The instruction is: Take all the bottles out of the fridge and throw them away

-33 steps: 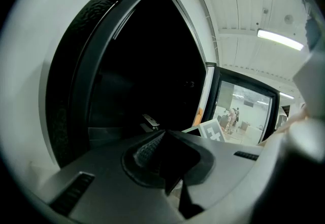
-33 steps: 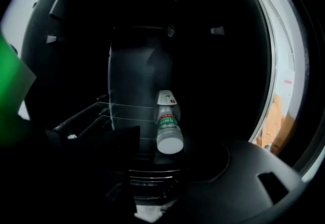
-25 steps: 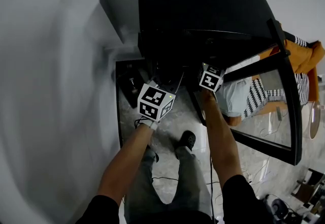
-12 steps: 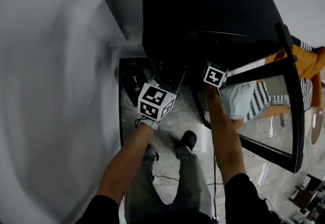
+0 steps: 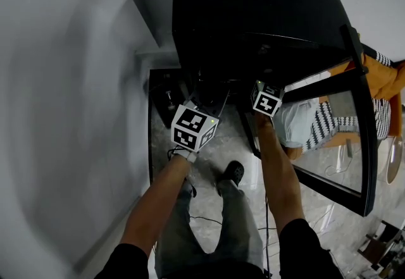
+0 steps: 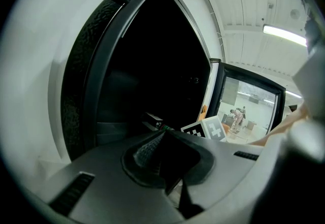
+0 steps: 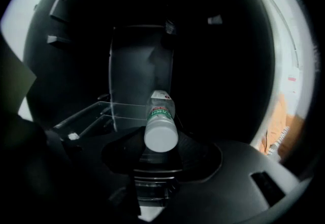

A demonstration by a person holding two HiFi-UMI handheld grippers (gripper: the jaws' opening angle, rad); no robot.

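Right gripper [image 7: 160, 148] is in the dark fridge [image 7: 142, 65] and its jaws have just been closing on the bottle [image 7: 161, 121], which looks pinched above the glass shelf [image 7: 122, 111], ready for a straight pull-out. The bottle lies flat, its pale round end toward the camera and its long axis running to twelve o'clock. Left gripper [image 6: 163, 136], pressed together and empty, hangs at nine o'clock, clear of the reach.

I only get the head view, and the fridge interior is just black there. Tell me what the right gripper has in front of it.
Observer: A green-labelled bottle lies between the right gripper jaws, with its white end toward the camera.
Operator: Report the grip.
Observer: The jaws have just been closing around it. It is too dark to tell whether the pads press on it yet.
Operator: Now check the left gripper.
Observer: The left gripper has its jaws together with nothing between them, and it faces the open fridge.
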